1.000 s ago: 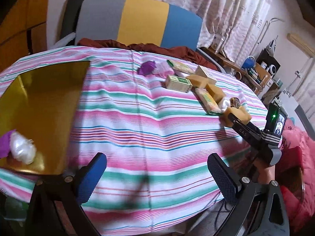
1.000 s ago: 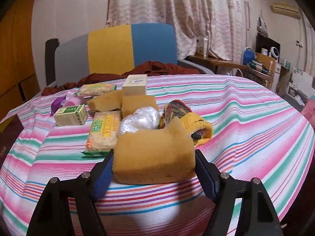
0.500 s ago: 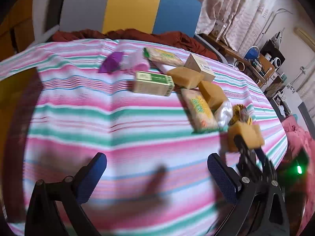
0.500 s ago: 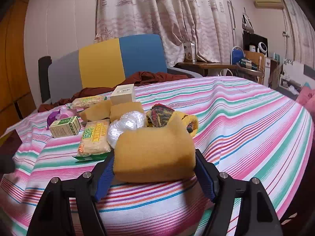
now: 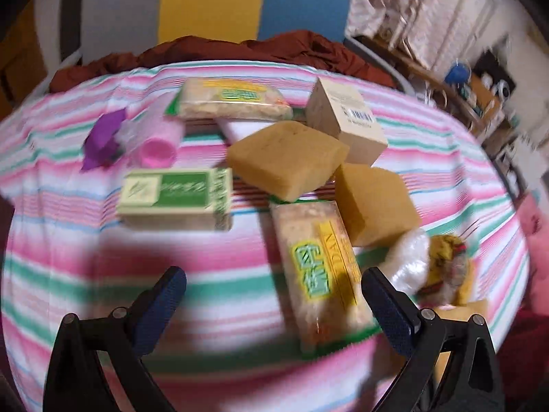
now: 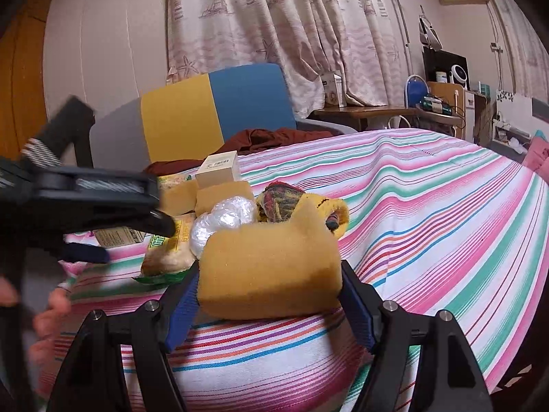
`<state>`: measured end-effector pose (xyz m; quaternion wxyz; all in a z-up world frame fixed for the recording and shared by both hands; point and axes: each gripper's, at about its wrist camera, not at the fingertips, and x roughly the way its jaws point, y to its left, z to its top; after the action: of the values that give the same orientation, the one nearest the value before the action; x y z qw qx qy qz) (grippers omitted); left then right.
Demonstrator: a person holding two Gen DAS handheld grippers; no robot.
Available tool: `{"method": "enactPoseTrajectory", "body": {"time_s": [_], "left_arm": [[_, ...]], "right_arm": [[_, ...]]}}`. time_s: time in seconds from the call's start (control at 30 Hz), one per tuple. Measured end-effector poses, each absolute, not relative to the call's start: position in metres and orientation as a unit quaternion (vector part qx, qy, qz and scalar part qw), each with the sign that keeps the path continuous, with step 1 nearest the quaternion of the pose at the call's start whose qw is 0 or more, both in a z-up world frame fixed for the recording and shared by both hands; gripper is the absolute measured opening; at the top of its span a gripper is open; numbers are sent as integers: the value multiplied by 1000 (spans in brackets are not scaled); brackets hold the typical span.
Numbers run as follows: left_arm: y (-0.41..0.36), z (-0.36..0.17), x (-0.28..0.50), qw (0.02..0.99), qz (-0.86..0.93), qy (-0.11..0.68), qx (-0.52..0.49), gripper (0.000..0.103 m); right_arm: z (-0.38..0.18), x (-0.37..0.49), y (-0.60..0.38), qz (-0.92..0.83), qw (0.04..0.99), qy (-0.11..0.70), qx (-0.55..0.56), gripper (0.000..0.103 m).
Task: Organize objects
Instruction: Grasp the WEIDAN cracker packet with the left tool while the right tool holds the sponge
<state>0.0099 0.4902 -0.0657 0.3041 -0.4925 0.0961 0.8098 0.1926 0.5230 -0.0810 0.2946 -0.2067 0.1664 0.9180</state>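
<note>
My right gripper (image 6: 269,304) is shut on a yellow sponge (image 6: 271,269), held just above the striped tablecloth (image 6: 446,213). My left gripper (image 5: 274,304) is open and empty, low over the cloth, with a wrapped snack pack (image 5: 319,271) lying between its fingers toward the right one. Beyond it lie two more sponges (image 5: 288,159), (image 5: 374,204), a green box (image 5: 175,195), a beige carton (image 5: 346,120), a second snack pack (image 5: 233,103), a pink roll (image 5: 158,140), a clear plastic ball (image 5: 408,264) and a colourful cloth (image 5: 446,267). The left gripper also shows at the left of the right wrist view (image 6: 103,202).
A grey, yellow and blue chair back (image 5: 212,3) with a brown cloth (image 5: 212,51) stands behind the table. Shelves and clutter (image 6: 442,103) lie at the far right by the curtain (image 6: 274,24).
My left gripper has swung right and forward from the gold tray side to the pile of objects, now close over the snack pack. The right gripper keeps holding the sponge, nearly still.
</note>
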Motion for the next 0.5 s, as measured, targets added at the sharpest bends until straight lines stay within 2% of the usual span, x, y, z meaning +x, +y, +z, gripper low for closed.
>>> {"method": "enactPoseTrajectory", "body": {"time_s": [0.23, 0.4, 0.5], "left_arm": [[498, -72, 16, 319, 824, 126, -451, 98], [475, -70, 31, 348, 831, 136, -412, 78], [456, -68, 35, 343, 841, 138, -394, 77]], "right_arm": [[-81, 193, 524, 919, 292, 172, -203, 76], [-80, 193, 524, 919, 291, 173, -202, 76], [-81, 193, 523, 919, 291, 174, -202, 76]]}}
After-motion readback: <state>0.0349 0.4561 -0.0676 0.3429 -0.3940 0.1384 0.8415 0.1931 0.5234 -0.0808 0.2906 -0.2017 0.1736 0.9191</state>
